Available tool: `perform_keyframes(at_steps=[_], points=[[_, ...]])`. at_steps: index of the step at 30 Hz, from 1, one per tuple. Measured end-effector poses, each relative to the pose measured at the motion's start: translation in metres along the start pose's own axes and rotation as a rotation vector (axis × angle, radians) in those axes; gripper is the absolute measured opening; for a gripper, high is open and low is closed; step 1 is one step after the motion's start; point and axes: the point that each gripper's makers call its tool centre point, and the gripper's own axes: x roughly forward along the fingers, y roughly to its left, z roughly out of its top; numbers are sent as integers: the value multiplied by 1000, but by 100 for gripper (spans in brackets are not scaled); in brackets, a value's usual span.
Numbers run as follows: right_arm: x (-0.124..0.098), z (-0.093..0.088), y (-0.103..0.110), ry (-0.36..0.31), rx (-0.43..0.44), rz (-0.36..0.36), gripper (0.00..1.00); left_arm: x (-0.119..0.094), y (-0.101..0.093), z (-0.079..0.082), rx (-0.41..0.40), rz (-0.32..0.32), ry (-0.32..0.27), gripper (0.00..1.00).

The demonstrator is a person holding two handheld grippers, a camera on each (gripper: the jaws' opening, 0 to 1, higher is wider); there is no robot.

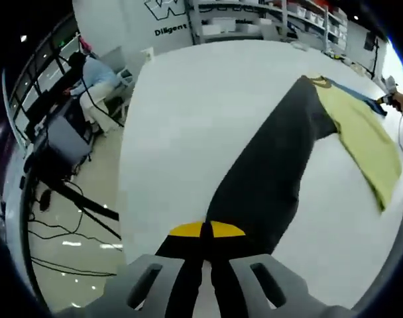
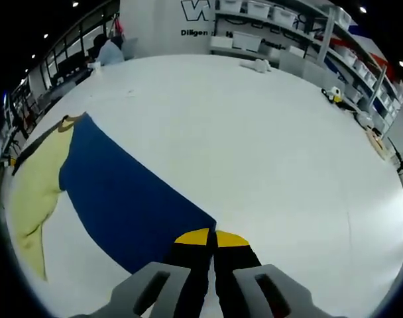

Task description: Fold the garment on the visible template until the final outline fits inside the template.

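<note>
Both tools, left [image 1: 205, 265] and right [image 2: 211, 268], were clamped shut on yellow-tipped edges of the limp, light blue-and-yellow fabric garment [image 2: 115, 192], stretched across the white surface [image 2: 254, 132].

Dark lettering is showing on the white back wall [image 1: 132, 23] at 12 o'clock in the left gripper view: a large cropped "W" above a smaller line starting "Diligent". In the right gripper view the same wall [image 2: 158, 23] is carrying a cropped "W" above "Diligen", the rest running behind the shelving [image 2: 268, 30]. No other text is reading clearly.
</note>
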Motion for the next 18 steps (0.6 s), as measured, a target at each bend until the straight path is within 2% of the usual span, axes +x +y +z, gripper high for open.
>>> perform_keyframes(at_steps=[3,7,11,13,14,15,16,18], points=[[3,3,0,0,-9,0,0,9,13,10,44,24,12,4],[5,6,0,3,-27,0,0,19,19,17,72,35,29,4],[7,7,-5,12,-27,-4,0,30,21,19,89,21,74,4],[7,2,-8,29,-31,-17,0,33,17,18,60,-13,95,4],[7,-4,-13,54,-49,-32,0,33,12,21,54,-43,84,4],[7,-6,-16,59,-47,-39,0,34,11,25,79,-44,71,5],[6,-8,-20,57,-39,-48,0,34,12,35,163,-33,32,5],[7,-7,-22,45,-30,-39,0,35,14,46,183,-3,15,5]])
